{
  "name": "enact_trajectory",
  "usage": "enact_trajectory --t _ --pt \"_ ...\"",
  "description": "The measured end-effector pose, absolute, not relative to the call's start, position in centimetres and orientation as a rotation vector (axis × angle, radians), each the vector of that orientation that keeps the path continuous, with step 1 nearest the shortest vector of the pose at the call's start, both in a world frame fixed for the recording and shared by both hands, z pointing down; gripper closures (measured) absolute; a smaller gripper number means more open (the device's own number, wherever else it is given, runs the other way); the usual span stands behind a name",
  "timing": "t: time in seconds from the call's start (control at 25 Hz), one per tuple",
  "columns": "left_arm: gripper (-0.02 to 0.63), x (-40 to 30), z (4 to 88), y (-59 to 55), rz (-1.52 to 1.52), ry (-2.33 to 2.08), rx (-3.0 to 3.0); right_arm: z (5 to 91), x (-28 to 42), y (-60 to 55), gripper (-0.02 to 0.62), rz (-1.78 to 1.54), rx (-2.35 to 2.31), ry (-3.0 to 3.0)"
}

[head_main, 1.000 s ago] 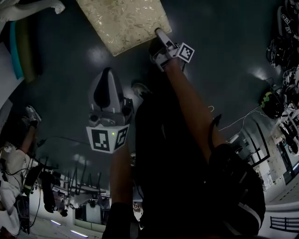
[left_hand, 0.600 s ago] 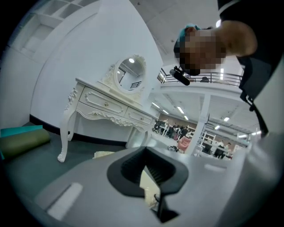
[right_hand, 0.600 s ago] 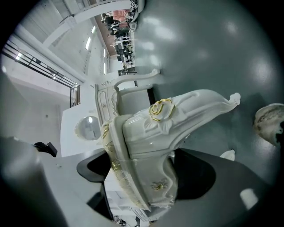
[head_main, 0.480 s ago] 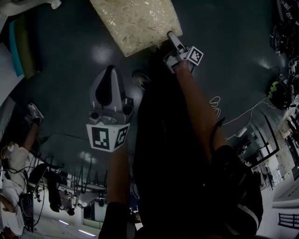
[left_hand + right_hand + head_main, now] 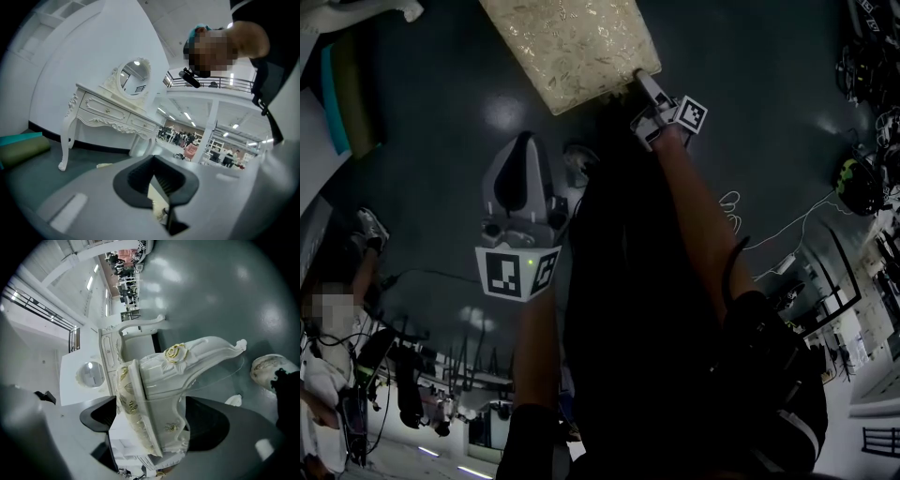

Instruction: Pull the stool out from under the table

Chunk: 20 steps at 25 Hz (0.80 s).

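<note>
The stool [image 5: 567,47] has a cream cushion with a gold pattern and stands on the dark floor at the top of the head view. My right gripper [image 5: 639,77] is at its near right corner. In the right gripper view the stool's [image 5: 168,376] white carved seat frame with a gold rose fills the space between the jaws of the right gripper [image 5: 152,427]. Both pads lie against it, and the jaws have just been opening slightly. My left gripper [image 5: 520,141] hangs above the floor short of the stool. The left gripper [image 5: 157,180] is shut on nothing.
A white dressing table [image 5: 108,112] with an oval mirror [image 5: 133,77] stands against the wall. Teal and olive rolls [image 5: 342,103] lie at the left. Loose cables [image 5: 769,234] and gear [image 5: 862,187] crowd the right. My shoe [image 5: 579,159] is near the stool.
Over the first half second the stool's corner and my right gripper shifted together to the right in the head view. Since then they have hardly moved. The left gripper has stayed about where it was.
</note>
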<state>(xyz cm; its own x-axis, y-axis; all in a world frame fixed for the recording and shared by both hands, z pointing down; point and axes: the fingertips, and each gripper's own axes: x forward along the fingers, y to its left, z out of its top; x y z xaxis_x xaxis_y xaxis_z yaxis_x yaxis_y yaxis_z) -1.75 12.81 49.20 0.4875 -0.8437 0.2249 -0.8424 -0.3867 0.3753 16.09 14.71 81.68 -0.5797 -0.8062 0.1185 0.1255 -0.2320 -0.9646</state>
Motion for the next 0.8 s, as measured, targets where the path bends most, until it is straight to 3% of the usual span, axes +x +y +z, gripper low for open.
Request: enact_trajectory --t 0.2,0.24,0.36,0.52,0.8 --pt "0.601 -0.1 46.4 14.4 -0.039 -1.429 2.304 80.0 19.4 18.4 0.148 -1.921 -0.926 1.387" --pt "0.600 -0.1 45.6 14.4 -0.047 -1.437 2.305 79.3 19.6 18.9 0.188 -1.930 -0.959 1.418" --pt "0.600 -0.5 42.8 14.6 -0.066 -1.462 2.305 76.4 20.0 20.0 0.425 -1.941 -1.116 1.597" --pt "0.600 -1.2 38.9 15.7 -0.094 -1.493 2.300 70.8 20.1 20.2 0.594 -1.884 -1.215 1.747" --pt "0.601 -2.1 31.5 16.9 -0.158 -1.525 2.306 59.5 17.8 18.3 0.595 -1.827 -1.195 1.862"
